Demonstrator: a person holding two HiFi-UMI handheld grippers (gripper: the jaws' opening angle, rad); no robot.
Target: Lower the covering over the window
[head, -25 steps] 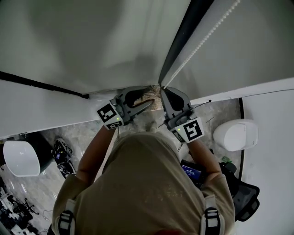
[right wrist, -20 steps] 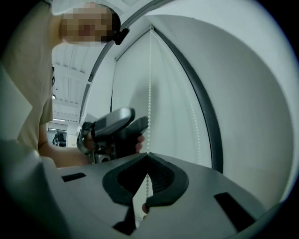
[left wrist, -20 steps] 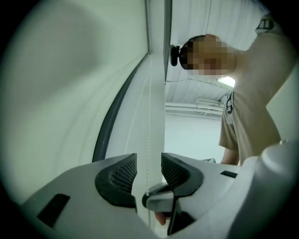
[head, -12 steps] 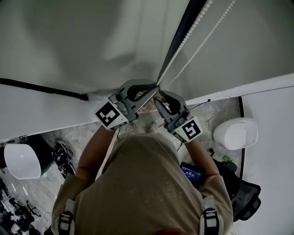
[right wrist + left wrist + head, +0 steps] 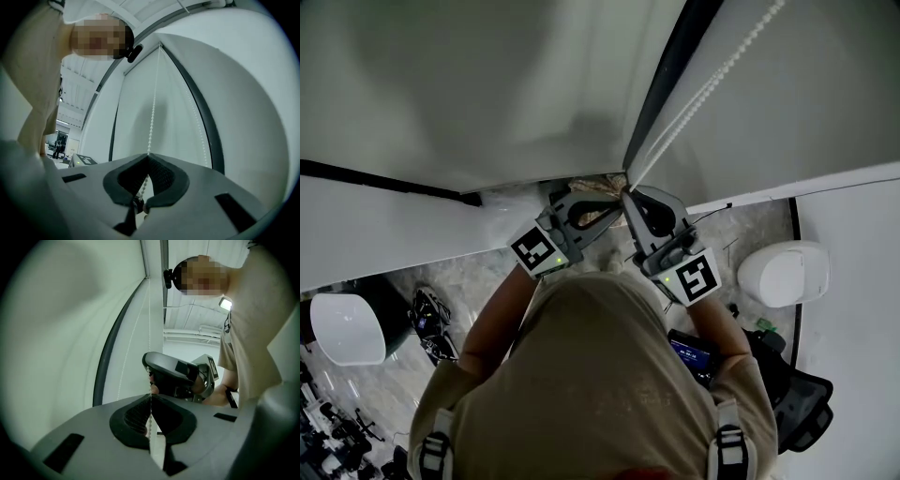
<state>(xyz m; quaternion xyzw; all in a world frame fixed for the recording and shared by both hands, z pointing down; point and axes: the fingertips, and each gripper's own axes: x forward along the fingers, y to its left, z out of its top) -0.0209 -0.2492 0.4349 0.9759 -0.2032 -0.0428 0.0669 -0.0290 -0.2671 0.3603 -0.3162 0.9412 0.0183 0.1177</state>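
- Blind (image 5: 478, 84): pale fabric straight ahead of both grippers, filling the window beyond their tips.
- Bead chain (image 5: 712, 84): white, running down in front of the blind, alongside a dark frame strip (image 5: 675, 66), to the spot where the two grippers' tips meet.
- Left gripper (image 5: 614, 202): pointed about level at the blind, jaws closed together on the bead chain, with beads threaded through the dark notch between the pads (image 5: 151, 397).
- Right gripper (image 5: 628, 196): just beside the left gripper, tipped slightly upward, jaws likewise clamped on the bead chain (image 5: 152, 117), which rises straight and taut from the tips (image 5: 148, 155).
- From the left gripper view: right gripper (image 5: 173, 376) just beyond and above the left tips, its nose against the line of beads; cannot tell whether both grip the same strand.
- Second strand (image 5: 197, 122): hanging free beyond the right gripper, nearer the frame strip, touched by neither jaw.
- Below and behind the grippers: forearms and a beige shirt (image 5: 600, 375), a mottled floor (image 5: 469, 272), and a white rounded object (image 5: 783, 274) well off to the right gripper's outer side.
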